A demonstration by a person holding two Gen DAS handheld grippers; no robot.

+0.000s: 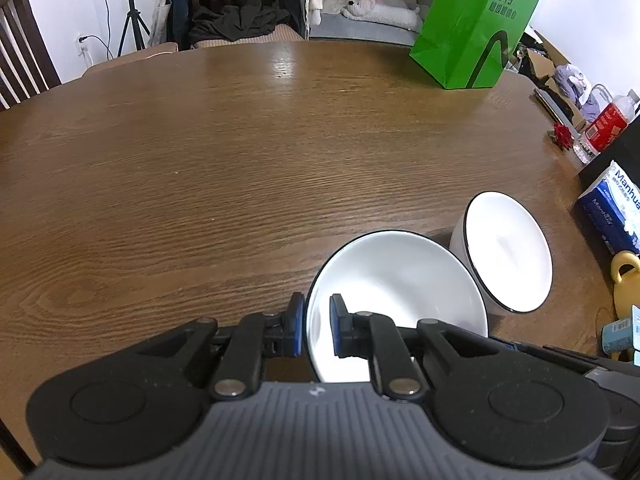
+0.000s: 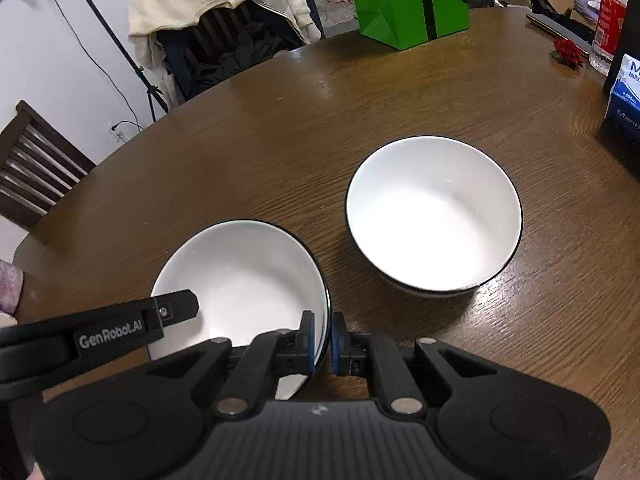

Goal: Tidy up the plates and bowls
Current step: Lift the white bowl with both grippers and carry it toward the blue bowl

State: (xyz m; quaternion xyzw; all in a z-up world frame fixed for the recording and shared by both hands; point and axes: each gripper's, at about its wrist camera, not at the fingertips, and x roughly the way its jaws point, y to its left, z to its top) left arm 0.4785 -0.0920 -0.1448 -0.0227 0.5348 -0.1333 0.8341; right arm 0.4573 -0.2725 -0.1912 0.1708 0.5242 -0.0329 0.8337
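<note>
Left wrist view: the left gripper (image 1: 316, 330) is seen clamped on the near-left rim of the nearer bowl (image 1: 400, 292), one blue pad outside the wall and one inside, with the rim pinched between them. The right wrist view shows the right gripper (image 2: 322, 344) closed in the same way on that bowl's opposite rim (image 2: 326, 312), so a single bowl is gripped from both sides. In this view a black finger of the left gripper (image 2: 176, 312) is seen reaching over the bowl's left edge.

Outward from the fingers, the second bowl (image 2: 434, 216) is found standing upright on the table (image 2: 280, 140), ahead of the held bowl and to its right, close by but apart from it. It lies on the right gripper's side, so the right hand is judged the nearer. Both bowls are round, so no long axis has to be matched; what matters is that the held bowl be brought over the other's open mouth and kept level. Whether the held bowl is clear of the table cannot be told.

Two bowls are counted, both white with a dark rim; no plates are seen. Beyond them a green paper bag (image 1: 476, 28) and a blue tissue pack (image 1: 612, 208) are seen, well apart from the bowls.
</note>
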